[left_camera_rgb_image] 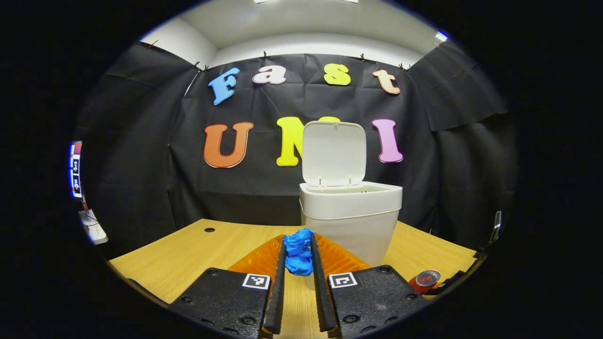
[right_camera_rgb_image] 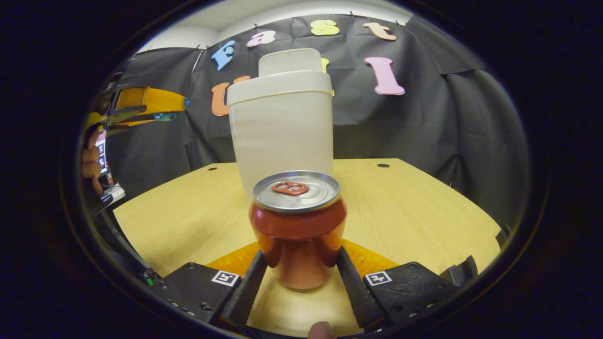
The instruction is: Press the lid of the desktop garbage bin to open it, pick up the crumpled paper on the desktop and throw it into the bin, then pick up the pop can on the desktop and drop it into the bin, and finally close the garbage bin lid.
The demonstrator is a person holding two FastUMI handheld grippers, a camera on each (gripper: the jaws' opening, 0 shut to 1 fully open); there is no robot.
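A blue crumpled paper (left_camera_rgb_image: pixel 297 253) sits pinched between the fingers of my left gripper (left_camera_rgb_image: pixel 297 246), which is shut on it and held above the table, short of the bin. The white desktop bin (left_camera_rgb_image: pixel 351 216) stands just ahead, its lid (left_camera_rgb_image: pixel 333 153) tipped up and open. In the right gripper view a red pop can (right_camera_rgb_image: pixel 297 226) stands upright on the table, and my right gripper (right_camera_rgb_image: pixel 299 258) presses on both its sides. The bin (right_camera_rgb_image: pixel 282 127) rises right behind the can. My left gripper (right_camera_rgb_image: pixel 141 104) also hangs at the upper left there.
The wooden table (left_camera_rgb_image: pixel 188 254) has small round holes near its back edge. The pop can (left_camera_rgb_image: pixel 425 279) shows low at the right of the left gripper view. A person's hand (right_camera_rgb_image: pixel 89 162) is at the far left. Black cloth walls close in the booth.
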